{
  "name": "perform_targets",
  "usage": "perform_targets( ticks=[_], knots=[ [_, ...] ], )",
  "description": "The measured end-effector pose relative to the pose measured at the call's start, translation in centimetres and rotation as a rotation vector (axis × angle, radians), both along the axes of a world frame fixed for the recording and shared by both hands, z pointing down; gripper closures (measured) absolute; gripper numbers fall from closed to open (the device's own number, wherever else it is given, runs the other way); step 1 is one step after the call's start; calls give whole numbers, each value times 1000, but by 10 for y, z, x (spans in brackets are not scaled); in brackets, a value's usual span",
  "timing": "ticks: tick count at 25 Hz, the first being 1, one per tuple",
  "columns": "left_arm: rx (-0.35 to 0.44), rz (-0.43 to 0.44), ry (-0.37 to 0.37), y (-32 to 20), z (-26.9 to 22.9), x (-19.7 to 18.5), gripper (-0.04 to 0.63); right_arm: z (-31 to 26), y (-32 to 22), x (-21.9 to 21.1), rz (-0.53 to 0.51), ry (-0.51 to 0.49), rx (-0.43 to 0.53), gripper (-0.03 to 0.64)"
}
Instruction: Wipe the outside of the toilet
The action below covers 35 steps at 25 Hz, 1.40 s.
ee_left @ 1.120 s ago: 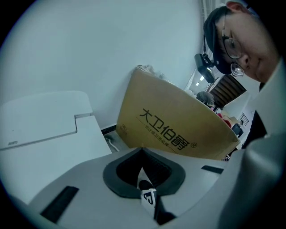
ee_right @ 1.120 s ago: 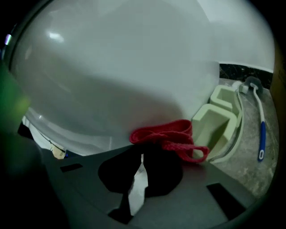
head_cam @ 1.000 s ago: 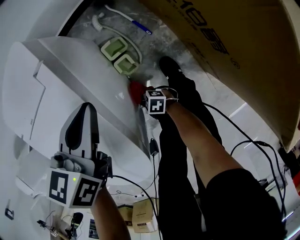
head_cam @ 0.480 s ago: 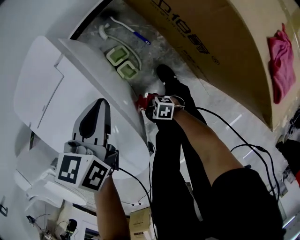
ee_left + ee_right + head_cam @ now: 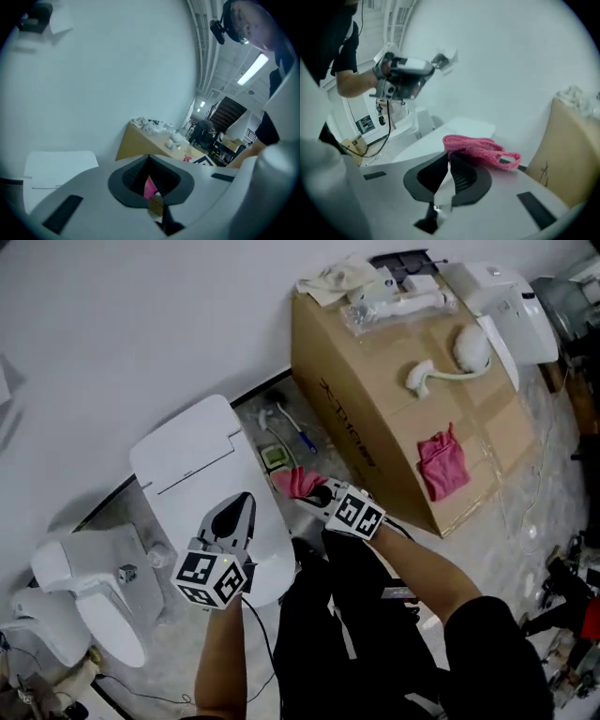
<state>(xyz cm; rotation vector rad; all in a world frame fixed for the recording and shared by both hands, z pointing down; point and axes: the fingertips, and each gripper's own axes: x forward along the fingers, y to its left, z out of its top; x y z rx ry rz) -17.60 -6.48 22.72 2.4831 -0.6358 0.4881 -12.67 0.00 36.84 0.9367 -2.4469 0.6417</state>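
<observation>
Right gripper (image 5: pixel 317 491), clamping pink cloth (image 5: pixel 296 480), has risen beside toilet (image 5: pixel 192 457).

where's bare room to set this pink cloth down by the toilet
Free: the closed toilet lid ahead of the left claw, and the cardboard box top beside the spare pink rag. Crowded: the floor gap between them, with a brush.

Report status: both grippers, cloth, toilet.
Left gripper shut, empty, over toilet. Right gripper shut on pink cloth, beside toilet. Cardboard box close alongside.
</observation>
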Motion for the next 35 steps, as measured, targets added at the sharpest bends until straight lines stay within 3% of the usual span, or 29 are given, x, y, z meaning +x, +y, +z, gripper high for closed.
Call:
perform_targets(
  ticks=[7,13,21,26,35],
  knots=[
    [225,-111,150,-5,-155,-51,580,-263,-31,-15,101,-161,300,574],
    [424,-234,213,13,-254,-96,580,-387,-11,-31,45,-200,471,574],
    [571,-434,152,87,-310,-160,580,-466,50,-9,143,-279,622,574],
    [609,-545,134,164,-309,-181,580,-484,117,14,159,-307,682,572],
    [579,-549,72,302,-298,-157,580,-452,233,43,179,-320,617,572]
  ],
)
